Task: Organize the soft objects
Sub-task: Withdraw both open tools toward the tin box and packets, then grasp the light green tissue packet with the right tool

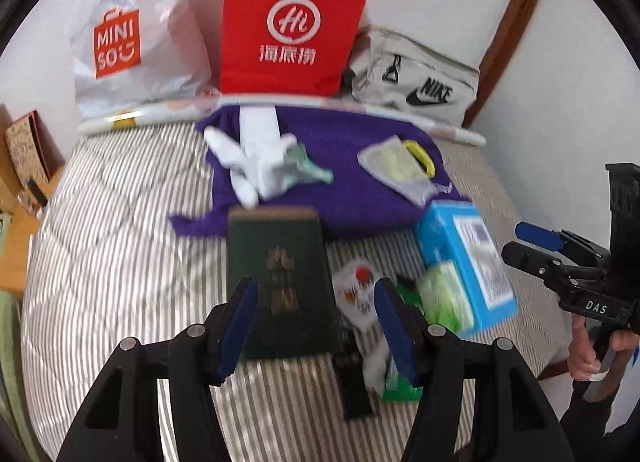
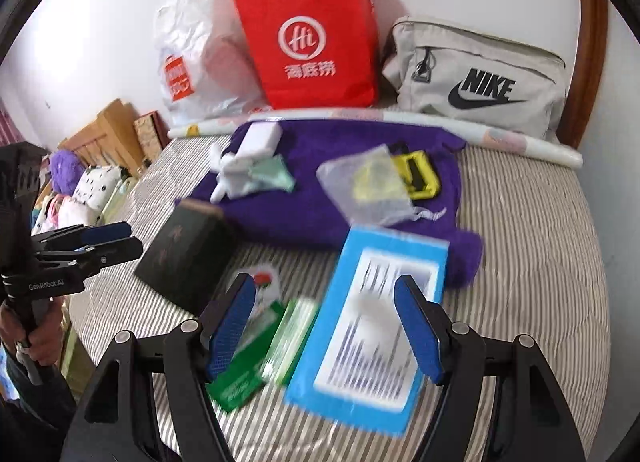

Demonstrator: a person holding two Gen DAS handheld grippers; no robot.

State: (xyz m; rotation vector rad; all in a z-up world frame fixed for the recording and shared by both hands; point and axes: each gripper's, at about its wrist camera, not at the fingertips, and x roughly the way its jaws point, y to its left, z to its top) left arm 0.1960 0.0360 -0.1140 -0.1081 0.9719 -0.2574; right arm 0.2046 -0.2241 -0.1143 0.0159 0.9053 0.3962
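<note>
A purple cloth (image 1: 312, 197) (image 2: 320, 197) lies spread on the striped bed. On it lie white socks (image 1: 244, 165) (image 2: 236, 173), a pale green cloth (image 1: 308, 165) (image 2: 272, 177) and a clear pouch (image 1: 396, 165) (image 2: 368, 185). My left gripper (image 1: 316, 326) is open and empty above a dark green book (image 1: 276, 282) (image 2: 180, 254). My right gripper (image 2: 324, 326) is open and empty above a blue box (image 2: 372, 326) (image 1: 468, 262) and green packets (image 2: 276, 346) (image 1: 444, 298). Each gripper shows at the edge of the other's view.
A white Miniso bag (image 1: 132, 37) (image 2: 200, 57), a red paper bag (image 1: 288, 25) (image 2: 316, 41) and a grey Nike bag (image 1: 416, 77) (image 2: 476, 77) stand against the far wall. A yellow case (image 2: 420, 173) lies on the cloth. A wooden headboard (image 2: 108, 137) is at left.
</note>
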